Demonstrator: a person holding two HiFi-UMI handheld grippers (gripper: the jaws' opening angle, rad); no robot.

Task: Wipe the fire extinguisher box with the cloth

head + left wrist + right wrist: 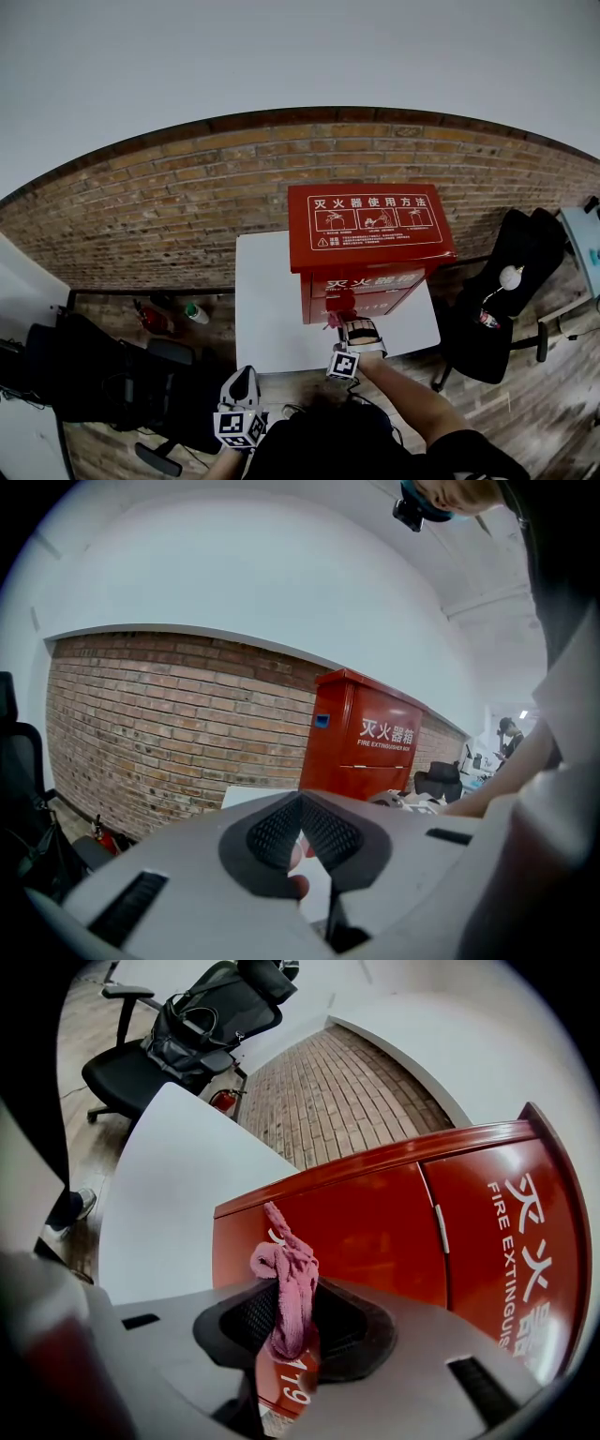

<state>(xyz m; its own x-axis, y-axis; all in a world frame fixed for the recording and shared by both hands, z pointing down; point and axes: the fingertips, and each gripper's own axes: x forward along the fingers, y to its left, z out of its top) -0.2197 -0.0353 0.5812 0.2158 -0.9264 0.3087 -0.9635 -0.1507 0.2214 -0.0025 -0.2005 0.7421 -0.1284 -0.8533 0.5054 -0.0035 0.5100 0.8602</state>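
- Right gripper view shows the right gripper [286,1316] with its jaws clamped on the cloth [284,1269], a pink bunch that sticks out past the pads in a twisted tail.
- That tail runs along the line of the jaws and points at the red front of the box [394,1213]. It is at the panel or just short of it; I cannot tell whether it touches.
- Head view puts this gripper [351,330] at the box's lower front, left of the middle, with the cloth [339,302] against the red face.
- Left gripper [302,803] has its jaws together at the tips and grips nothing. In the head view it [239,398] hangs low, off the near edge of the table [267,309] and well apart from the box.
- Box [370,246] stands upright on the white table near the brick wall, its long axis vertical. Its lettered front faces the person and its instruction panel faces up.
- Progress, as a judgement: wiping looks under way or about to begin on the front. No smear or cleaned patch shows, so what is done cannot be read.
- Top panel, sides and most of the front probably remain.
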